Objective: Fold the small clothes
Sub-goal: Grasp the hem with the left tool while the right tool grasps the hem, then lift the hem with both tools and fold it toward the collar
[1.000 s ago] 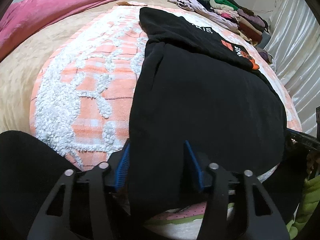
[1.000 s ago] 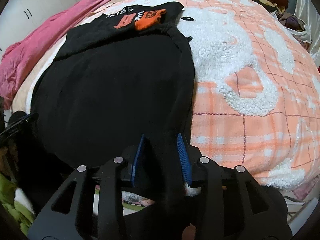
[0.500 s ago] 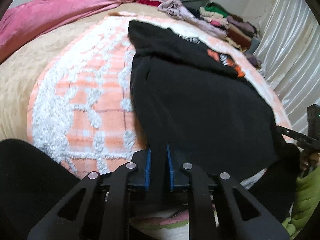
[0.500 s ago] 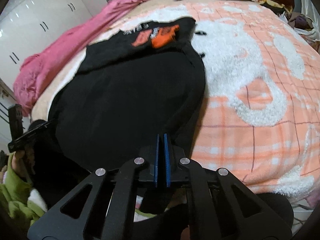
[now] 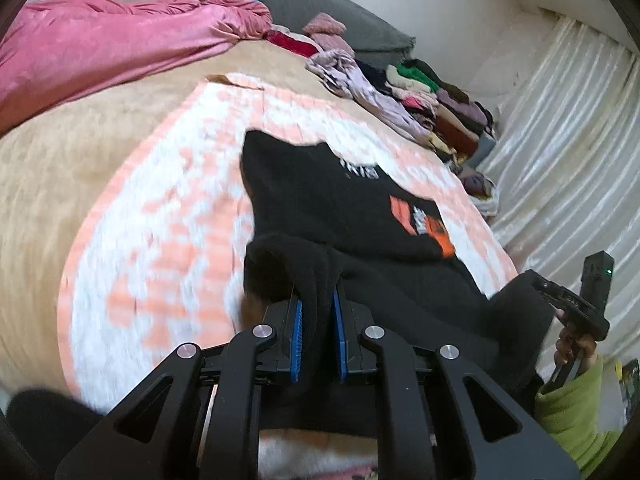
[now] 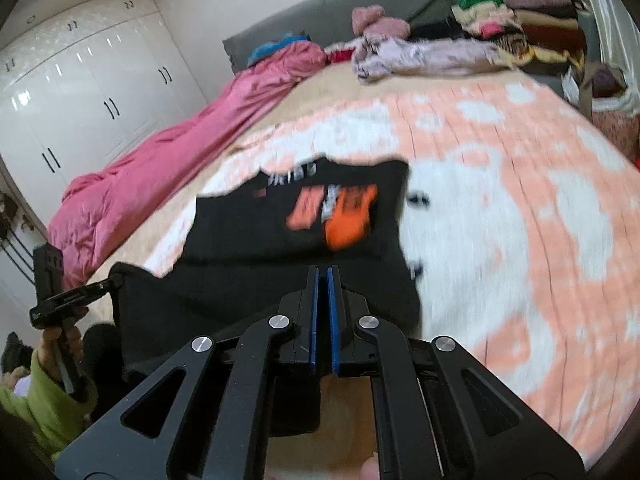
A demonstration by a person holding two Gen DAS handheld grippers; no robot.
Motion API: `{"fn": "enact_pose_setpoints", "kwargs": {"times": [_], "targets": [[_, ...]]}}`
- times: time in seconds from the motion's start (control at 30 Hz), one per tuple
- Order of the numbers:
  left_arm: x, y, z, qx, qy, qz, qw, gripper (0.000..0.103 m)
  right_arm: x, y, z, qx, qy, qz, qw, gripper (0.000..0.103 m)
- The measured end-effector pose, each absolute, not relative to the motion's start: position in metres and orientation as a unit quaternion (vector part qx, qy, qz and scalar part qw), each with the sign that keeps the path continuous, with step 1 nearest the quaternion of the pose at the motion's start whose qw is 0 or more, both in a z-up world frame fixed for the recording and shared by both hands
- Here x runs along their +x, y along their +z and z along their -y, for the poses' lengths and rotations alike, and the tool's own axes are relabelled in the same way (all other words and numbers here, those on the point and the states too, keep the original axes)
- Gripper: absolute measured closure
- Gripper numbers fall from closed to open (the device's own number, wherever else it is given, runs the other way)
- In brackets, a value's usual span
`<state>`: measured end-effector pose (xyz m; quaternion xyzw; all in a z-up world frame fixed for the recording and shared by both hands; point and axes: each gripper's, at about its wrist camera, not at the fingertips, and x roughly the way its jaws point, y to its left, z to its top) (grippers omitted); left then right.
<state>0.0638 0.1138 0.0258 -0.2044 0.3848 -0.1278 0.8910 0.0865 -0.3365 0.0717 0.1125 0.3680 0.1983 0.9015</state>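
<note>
A black garment [image 5: 340,208] with an orange and white print lies on an orange-and-white blanket [image 5: 160,240] on the bed. My left gripper [image 5: 318,304] is shut on the garment's near left hem and holds it lifted, bunched between the blue pads. My right gripper [image 6: 323,280] is shut on the near right hem of the same garment [image 6: 280,236], also raised. The near half hangs between the two grippers, lifted off the bed. The far printed part still lies flat.
A pink quilt [image 5: 100,52] lies along the bed's left side. Piles of folded clothes [image 6: 520,28] sit at the head of the bed by a grey headboard. White wardrobes [image 6: 80,92] stand at the left, a pale curtain [image 5: 580,140] at the right.
Both grippers closed on the garment's near hem, then lifted it up and forward over the bed. The near half has left the blanket.
</note>
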Motion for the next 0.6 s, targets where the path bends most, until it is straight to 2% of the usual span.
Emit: {"fn": "enact_pose_setpoints", "kwargs": {"times": [0.23,0.6], "targets": [[0.123,0.028,-0.126,-0.253,-0.107,-0.378,0.884,0.091,0.155,0.081,0.330,0.128,0.172,-0.351,0.911,0.102],[0.202,0.001,-0.135,-0.286,-0.062,-0.401,0.868,0.089,0.239,0.033,0.347,0.146,0.081,-0.397,0.903,0.102]]}}
